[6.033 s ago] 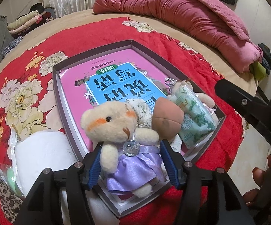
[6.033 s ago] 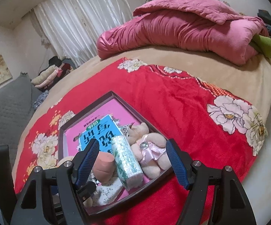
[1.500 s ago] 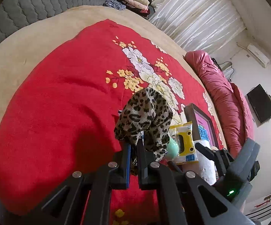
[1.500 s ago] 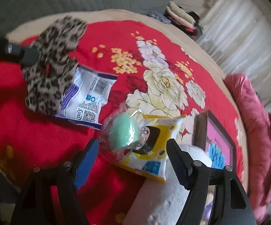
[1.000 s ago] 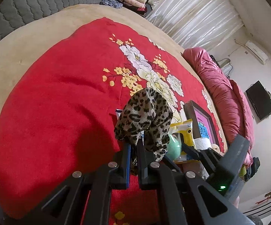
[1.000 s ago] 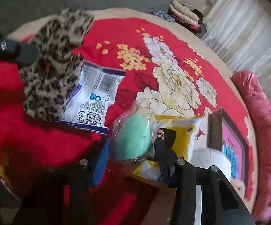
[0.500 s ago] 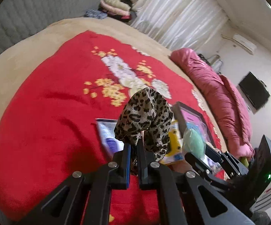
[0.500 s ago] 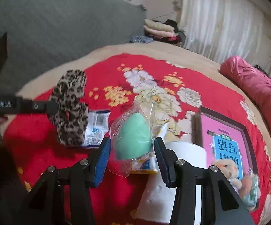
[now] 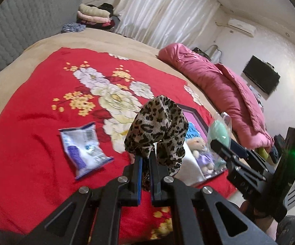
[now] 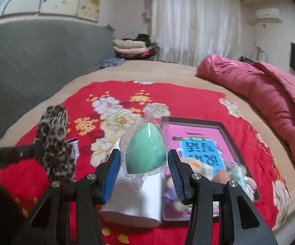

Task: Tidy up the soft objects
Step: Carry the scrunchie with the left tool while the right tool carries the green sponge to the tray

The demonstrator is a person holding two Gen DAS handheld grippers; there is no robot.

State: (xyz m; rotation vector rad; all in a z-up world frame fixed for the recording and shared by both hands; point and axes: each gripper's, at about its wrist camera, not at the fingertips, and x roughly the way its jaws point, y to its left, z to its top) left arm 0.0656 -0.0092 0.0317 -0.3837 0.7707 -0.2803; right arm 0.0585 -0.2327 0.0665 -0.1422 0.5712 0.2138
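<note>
I am lifting two feather-light, squashy things above the red floral blanket (image 9: 35, 106): my left gripper (image 9: 145, 159) is pinching the limp leopard-print scrunchie (image 9: 157, 130) by its lower fold, my right gripper (image 10: 143, 163) is squeezing the slippery-bagged green makeup sponge (image 10: 145, 149) across its belly.

The leopard-print scrunchie (image 9: 157, 130) is soft matt cloth. The green sponge (image 10: 145, 149) looks smooth inside crinkly clear plastic. The red blanket (image 9: 35, 106) is plush; the packet (image 9: 84, 149) glossy.
</note>
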